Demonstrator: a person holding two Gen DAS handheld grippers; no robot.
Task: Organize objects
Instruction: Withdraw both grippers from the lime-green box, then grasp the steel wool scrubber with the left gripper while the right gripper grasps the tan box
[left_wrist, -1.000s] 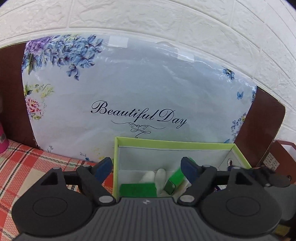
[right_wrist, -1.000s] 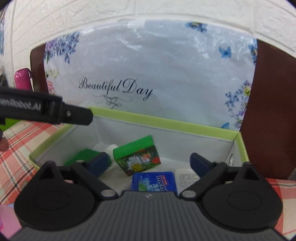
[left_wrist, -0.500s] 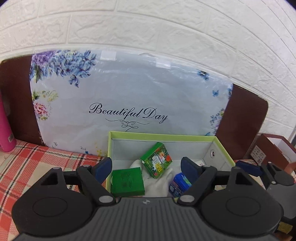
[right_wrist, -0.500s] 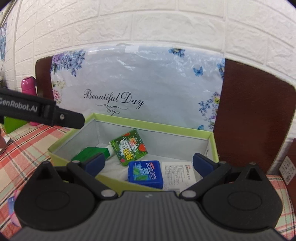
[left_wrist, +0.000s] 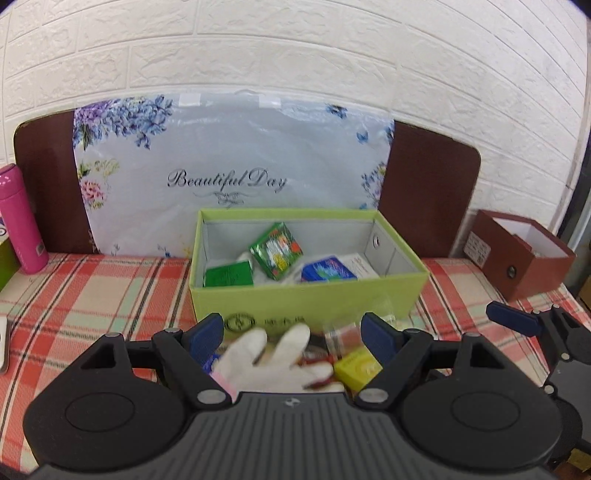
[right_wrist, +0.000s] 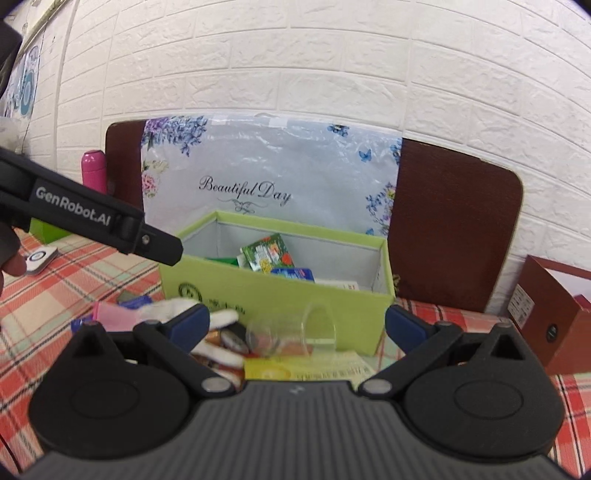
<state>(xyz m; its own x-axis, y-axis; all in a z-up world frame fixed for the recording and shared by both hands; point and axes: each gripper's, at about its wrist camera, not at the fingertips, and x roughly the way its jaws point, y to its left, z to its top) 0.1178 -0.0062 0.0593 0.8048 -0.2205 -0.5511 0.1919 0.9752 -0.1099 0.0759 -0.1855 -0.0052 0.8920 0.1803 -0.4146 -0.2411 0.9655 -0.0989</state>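
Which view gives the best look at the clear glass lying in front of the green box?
The right wrist view. There the glass lies on its side against the green box, with its round rim in plain sight. In the left wrist view the glass is only a faint blur, partly behind the left claw.

The open box (left_wrist: 306, 299) stands on the checked cloth (left_wrist: 110, 291), and all else is placed from it. Behind it a printed bag (left_wrist: 236, 177) leans on a board (left_wrist: 428, 192) against the wall. In it lie several small packets (left_wrist: 277, 249). Just before its front wall lie a glove (left_wrist: 258, 358), a clear cup (right_wrist: 291, 328) on its side and a small carton (left_wrist: 356, 369). Far to its left stands a bottle (left_wrist: 18, 221); to its right, apart, another open box (left_wrist: 524, 254)
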